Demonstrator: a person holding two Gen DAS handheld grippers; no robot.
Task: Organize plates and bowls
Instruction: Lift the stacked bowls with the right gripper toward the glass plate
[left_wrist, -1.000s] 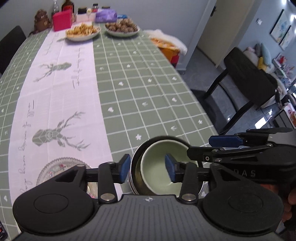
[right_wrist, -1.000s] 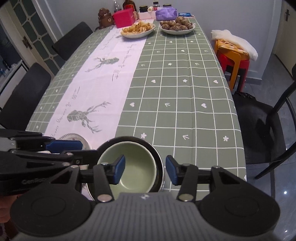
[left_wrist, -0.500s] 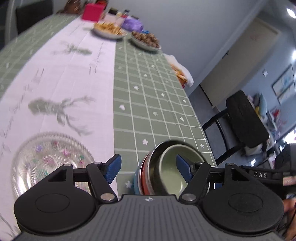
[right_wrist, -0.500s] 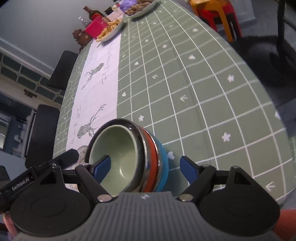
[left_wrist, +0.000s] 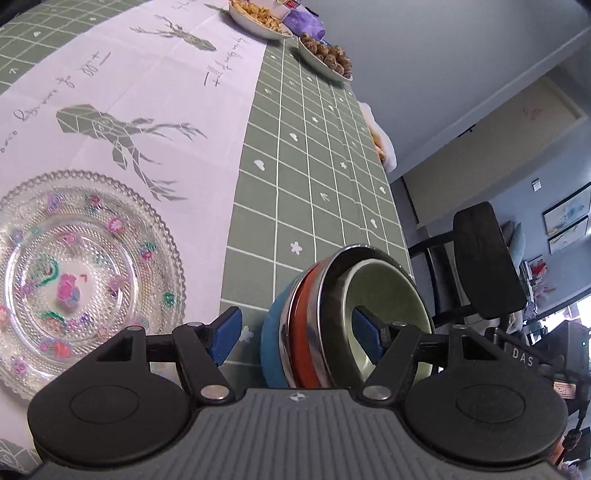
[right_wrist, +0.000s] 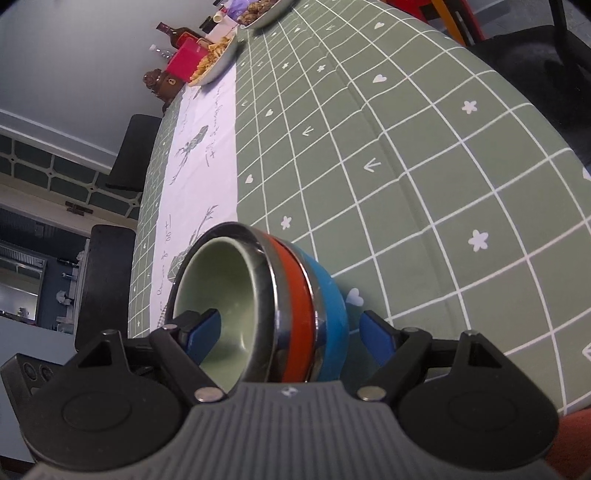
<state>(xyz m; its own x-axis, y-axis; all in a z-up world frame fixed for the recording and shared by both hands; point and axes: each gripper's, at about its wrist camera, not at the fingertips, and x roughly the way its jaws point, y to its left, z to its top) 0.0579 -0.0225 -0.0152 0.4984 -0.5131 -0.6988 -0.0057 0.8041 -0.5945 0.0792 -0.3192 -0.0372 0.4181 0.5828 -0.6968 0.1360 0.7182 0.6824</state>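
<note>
Both grippers gape, unclamped, straddling the bowl stack's (left_wrist: 343, 317) wall at lower centre: left gripper (left_wrist: 295, 338) and right gripper (right_wrist: 286, 334) each one finger inside, one outside.

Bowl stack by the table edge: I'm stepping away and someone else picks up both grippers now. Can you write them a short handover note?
Left gripper: open, jaws have just been opening; they straddle the wall of the bowl stack, one finger inside the green bowl, pads not pressing.
Right gripper: same on the opposite wall, open, jaws just widened.
Things: green bowl nested in steel, red and blue bowls; glass plate lies apart on the white runner.
Done: bowls nested.
Left: probably close both grips and move the stack; the plate is not yet handled.
</note>
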